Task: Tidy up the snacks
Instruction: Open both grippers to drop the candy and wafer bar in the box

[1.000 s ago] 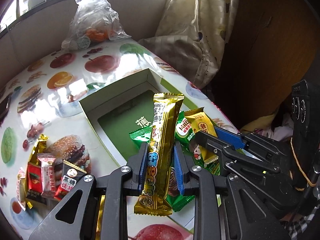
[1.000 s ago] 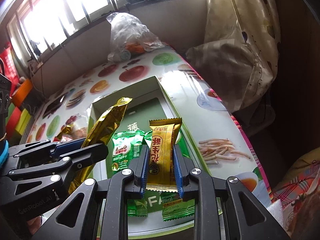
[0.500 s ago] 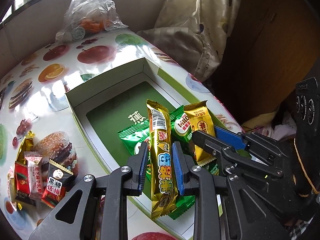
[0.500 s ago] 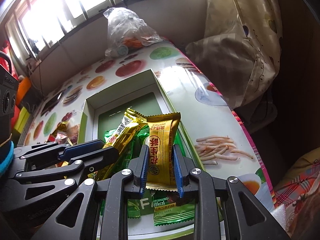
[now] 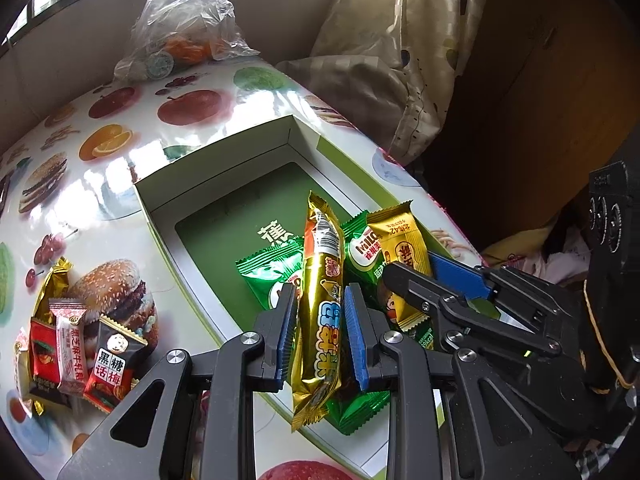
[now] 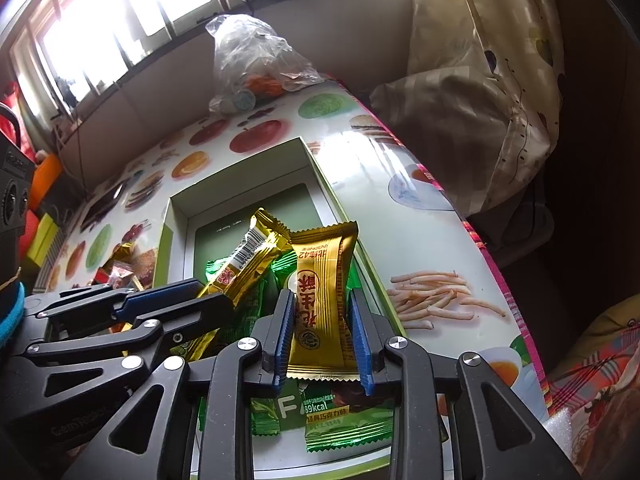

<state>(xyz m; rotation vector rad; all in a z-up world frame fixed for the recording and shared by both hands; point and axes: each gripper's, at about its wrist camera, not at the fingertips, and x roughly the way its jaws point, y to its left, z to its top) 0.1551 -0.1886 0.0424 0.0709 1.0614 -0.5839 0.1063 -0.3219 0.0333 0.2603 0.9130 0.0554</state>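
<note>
A long gold snack bar [image 5: 320, 320] is pinched in my left gripper [image 5: 319, 292], which is shut on it; the bar's far end leans over green packs [image 5: 268, 276] in the open green-and-white box [image 5: 216, 160]. In the right wrist view, a gold square pack [image 6: 320, 280] stands between the pads of my right gripper [image 6: 319, 296], whose jaws are opening, with slim gaps at the pads. That pack's lower end rests on green packs [image 6: 348, 420] in the box [image 6: 240, 176]. My left gripper [image 6: 208, 292] sits close on the left with the bar [image 6: 248, 252].
Several loose snack packs [image 5: 76, 352] lie on the fruit-print tablecloth left of the box. A clear plastic bag [image 5: 180, 28] with oranges stands at the table's far end. A curtain [image 5: 400, 40] hangs beyond the table's right edge.
The left gripper has tipped the gold bar down towards the box. The right gripper's jaws have spread slightly around the gold square pack.
</note>
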